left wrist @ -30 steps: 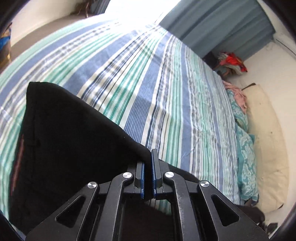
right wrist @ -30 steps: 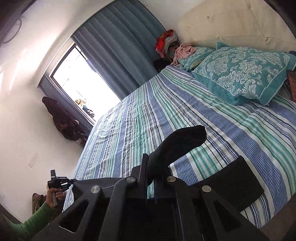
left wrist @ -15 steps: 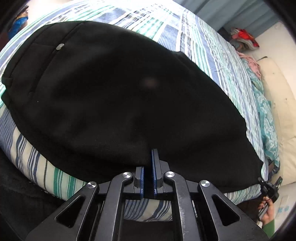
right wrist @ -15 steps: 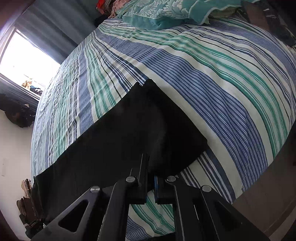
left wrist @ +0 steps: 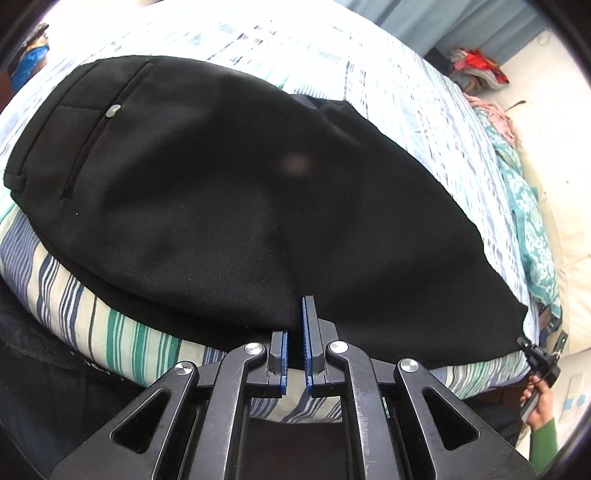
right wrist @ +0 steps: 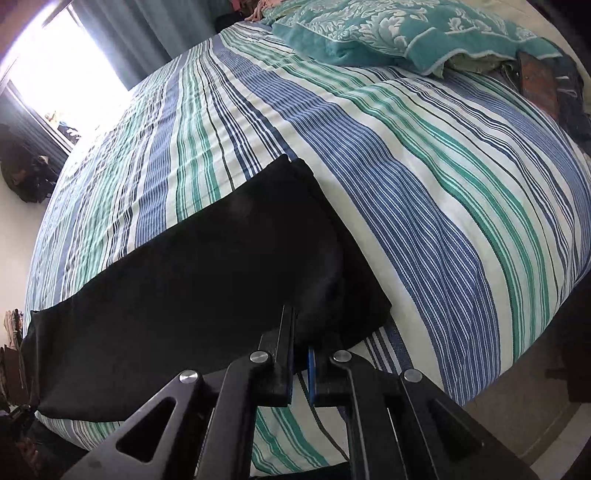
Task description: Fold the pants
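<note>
Black pants (left wrist: 229,192) lie flat along the near edge of the striped bed (left wrist: 388,85), waistband and buttoned back pocket at the left. My left gripper (left wrist: 295,328) sits at the pants' near edge, its jaws slightly parted, with cloth between or just past the blue pads; I cannot tell whether it grips. In the right wrist view the pants' leg end (right wrist: 207,273) lies on the bed (right wrist: 424,192). My right gripper (right wrist: 301,339) is at the hem corner, jaws narrowly parted with black cloth between them. The right gripper also shows in the left wrist view (left wrist: 539,360).
Teal patterned pillows (right wrist: 399,33) lie at the head of the bed. Clothes (left wrist: 476,70) are piled by the blue curtain. A bright window (right wrist: 62,77) is at the far left. The floor (right wrist: 517,424) lies beyond the bed's near edge.
Both grippers have lowered the pants from the air onto the bed. Over the last half second both pairs of jaws have opened a little at the pants' near edge.
</note>
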The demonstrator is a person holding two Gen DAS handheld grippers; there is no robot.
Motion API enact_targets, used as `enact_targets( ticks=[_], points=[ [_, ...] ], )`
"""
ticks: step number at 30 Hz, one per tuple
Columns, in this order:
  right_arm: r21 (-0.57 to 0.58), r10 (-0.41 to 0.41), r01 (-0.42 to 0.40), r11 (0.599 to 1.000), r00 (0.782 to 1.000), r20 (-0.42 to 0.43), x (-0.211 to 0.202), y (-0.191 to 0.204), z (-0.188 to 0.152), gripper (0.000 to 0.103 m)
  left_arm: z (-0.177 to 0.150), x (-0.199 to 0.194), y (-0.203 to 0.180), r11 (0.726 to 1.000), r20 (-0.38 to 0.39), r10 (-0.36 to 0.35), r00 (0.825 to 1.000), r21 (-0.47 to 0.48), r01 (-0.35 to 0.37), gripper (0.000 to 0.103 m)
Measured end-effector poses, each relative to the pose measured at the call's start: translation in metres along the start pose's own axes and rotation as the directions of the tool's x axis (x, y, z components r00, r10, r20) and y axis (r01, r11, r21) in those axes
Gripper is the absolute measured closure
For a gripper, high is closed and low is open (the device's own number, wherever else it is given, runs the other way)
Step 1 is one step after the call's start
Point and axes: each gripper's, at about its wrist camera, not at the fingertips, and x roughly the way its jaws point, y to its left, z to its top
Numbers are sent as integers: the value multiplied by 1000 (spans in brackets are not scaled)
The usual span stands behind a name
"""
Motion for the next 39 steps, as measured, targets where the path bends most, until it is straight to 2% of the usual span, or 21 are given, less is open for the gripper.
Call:
enact_targets(
  ticks=[5,8,12,14,16,18,19,20,22,23,24,26,28,31,32,34,35,36,37,39],
  points=[
    [-1,-14,14,1000,997,76,-15,2,0,98,-4,-7,-5,999,2,7,1000,37,-7,98],
    [22,-38,37,999,998,41,-3,-4,-4,98,-10,-2,-6,998,-11,39,999,59,-38,98],
    [-6,-73,74,997,996,53,-2,4,-2,98,-10,0,-13,995,-7,62,998,81,-61,96],
    [-8,-91,91,996,994,61,-4,5,-2,95,-12,4,-16,992,-19,88,996,94,-86,91],
    [10,-95,95,995,993,70,-7,2,-3,80,-13,4,-21,989,-38,108,993,110,-103,84],
    [37,-61,58,998,996,73,-14,-2,-4,68,-21,-7,-14,980,-49,155,987,134,-148,59],
    [44,-45,42,998,996,78,-19,-3,-5,60,-25,-17,-12,976,-40,174,984,141,-166,57],
    [42,-49,46,998,995,88,-26,-2,-7,45,-28,-29,-9,974,-24,182,983,145,-176,57],
    [26,-152,149,988,978,142,-46,3,-14,22,-29,-57,-6,971,40,180,983,150,-184,55],
    [20,-184,183,983,966,184,-59,5,-17,21,-25,-70,-6,968,92,182,979,156,-195,47],
    [17,-207,208,978,954,215,-69,9,-20,21,-19,-79,-6,965,139,184,973,164,-206,34],
    [3,-214,221,975,940,264,-87,21,-24,21,2,-84,-9,961,205,168,964,185,-207,25],
    [-24,-168,183,983,940,297,-96,43,-28,21,29,-71,-8,951,249,165,954,216,-221,25],
    [-90,-51,83,992,949,311,-93,94,-39,19,60,-28,-6,932,279,198,940,242,-269,25],
    [-119,-8,46,992,953,303,-88,112,-45,19,69,-11,-1,923,267,239,933,236,-304,28],
    [-169,59,-12,986,959,276,-69,144,-58,19,80,19,18,892,214,371,904,189,-411,36],
    [-191,87,-38,981,963,257,-58,158,-66,19,82,27,31,899,186,383,905,153,-411,44],
    [-212,108,-57,976,966,237,-45,169,-74,19,79,24,38,919,194,347,918,126,-374,44],
    [-232,114,-63,971,970,213,-31,178,-81,19,76,18,41,926,209,330,921,117,-358,44],
    [-256,69,-34,966,989,127,3,187,-92,19,74,11,33,914,189,354,916,136,-381,42]
  ],
)
